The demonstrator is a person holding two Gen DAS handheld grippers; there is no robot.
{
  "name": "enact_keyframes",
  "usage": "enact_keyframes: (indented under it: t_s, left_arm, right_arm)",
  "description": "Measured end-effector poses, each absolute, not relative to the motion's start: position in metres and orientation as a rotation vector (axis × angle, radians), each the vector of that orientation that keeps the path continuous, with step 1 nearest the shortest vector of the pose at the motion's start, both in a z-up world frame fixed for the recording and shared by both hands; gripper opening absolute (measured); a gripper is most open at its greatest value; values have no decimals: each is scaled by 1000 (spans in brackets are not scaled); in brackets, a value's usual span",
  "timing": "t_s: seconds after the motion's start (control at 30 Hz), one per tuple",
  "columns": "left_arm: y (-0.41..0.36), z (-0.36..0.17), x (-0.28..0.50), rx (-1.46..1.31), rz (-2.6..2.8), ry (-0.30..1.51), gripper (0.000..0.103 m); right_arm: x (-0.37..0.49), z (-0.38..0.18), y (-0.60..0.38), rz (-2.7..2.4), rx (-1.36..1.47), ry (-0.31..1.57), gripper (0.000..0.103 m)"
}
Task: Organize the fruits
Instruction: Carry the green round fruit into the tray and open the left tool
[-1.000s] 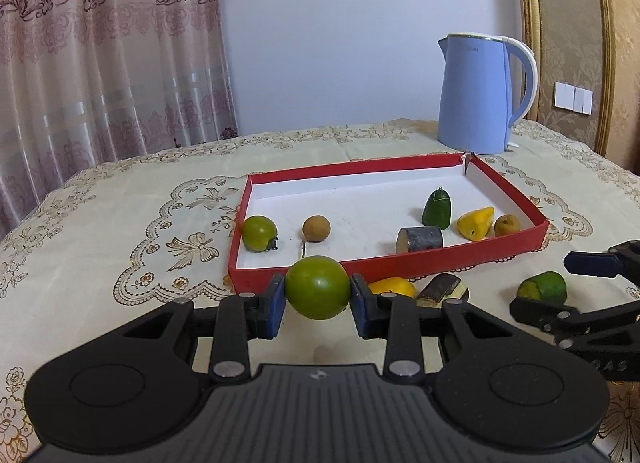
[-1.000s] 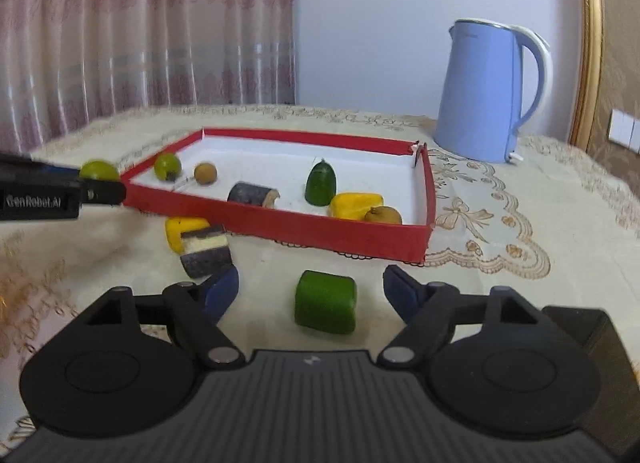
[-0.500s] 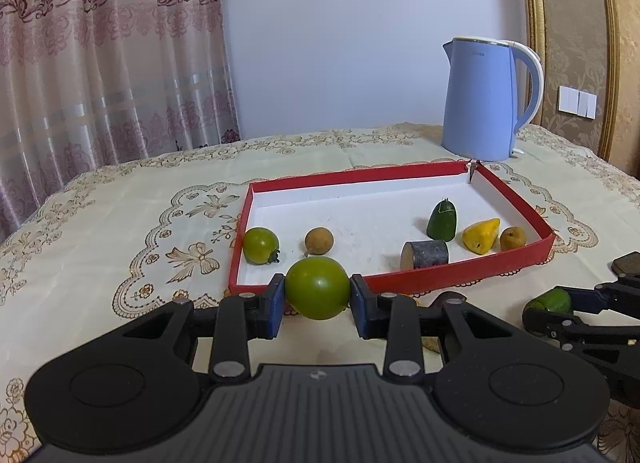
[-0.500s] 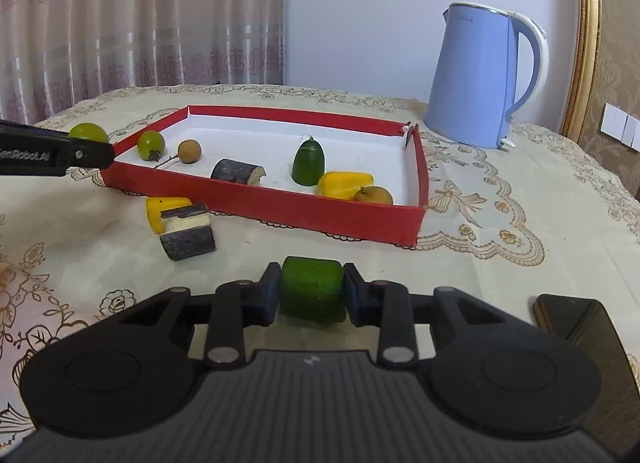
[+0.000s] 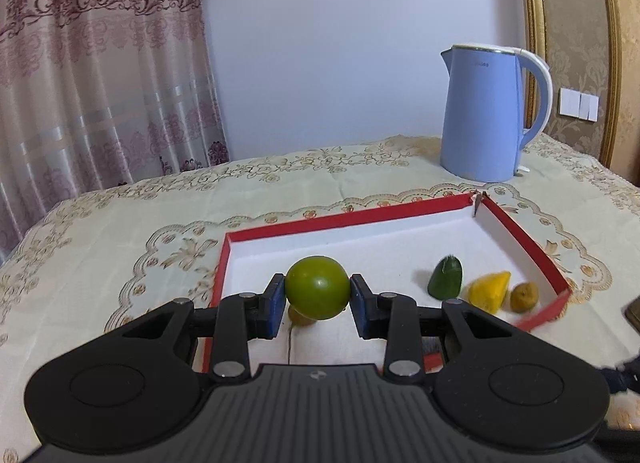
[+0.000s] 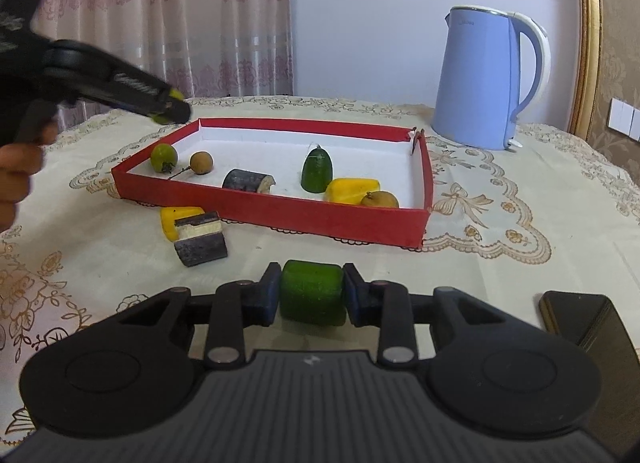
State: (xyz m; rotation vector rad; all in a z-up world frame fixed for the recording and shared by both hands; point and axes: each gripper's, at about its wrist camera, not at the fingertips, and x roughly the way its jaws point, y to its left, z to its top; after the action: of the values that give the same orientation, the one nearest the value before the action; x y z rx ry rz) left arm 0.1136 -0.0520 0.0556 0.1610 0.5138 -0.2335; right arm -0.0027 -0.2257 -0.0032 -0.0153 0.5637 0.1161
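Observation:
My left gripper point(image 5: 317, 297) is shut on a round green fruit point(image 5: 317, 287) and holds it above the left part of the red tray point(image 5: 344, 219); it also shows raised at the left of the right wrist view point(image 6: 168, 109). My right gripper point(image 6: 311, 295) is shut on a green fruit chunk point(image 6: 312, 298), in front of the tray's near wall point(image 6: 320, 217). In the tray lie a small green fruit point(image 6: 164, 157), a brown longan point(image 6: 201, 162), a dark cut piece point(image 6: 248, 181), a green wedge point(image 6: 317, 169), a yellow piece point(image 6: 352, 191) and a brown fruit point(image 6: 380, 199).
A yellow piece point(image 6: 176, 219) and a dark block with a white layer point(image 6: 200, 243) lie on the cloth in front of the tray. A blue kettle point(image 6: 488, 79) stands behind the tray's right corner. A dark phone point(image 6: 588, 323) lies at the right.
My left gripper has risen and moved forward over the tray with the round green fruit. My right gripper closed on the green chunk and now holds it a little higher.

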Motion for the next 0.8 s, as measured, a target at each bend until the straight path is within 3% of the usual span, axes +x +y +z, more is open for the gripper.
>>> enact_keyframes:
  t_s: [0.8]
  left_arm:
    - [-109,29,197,271,-112,600,34]
  right_arm:
    - [-2,-3,-228,127,2,565,31]
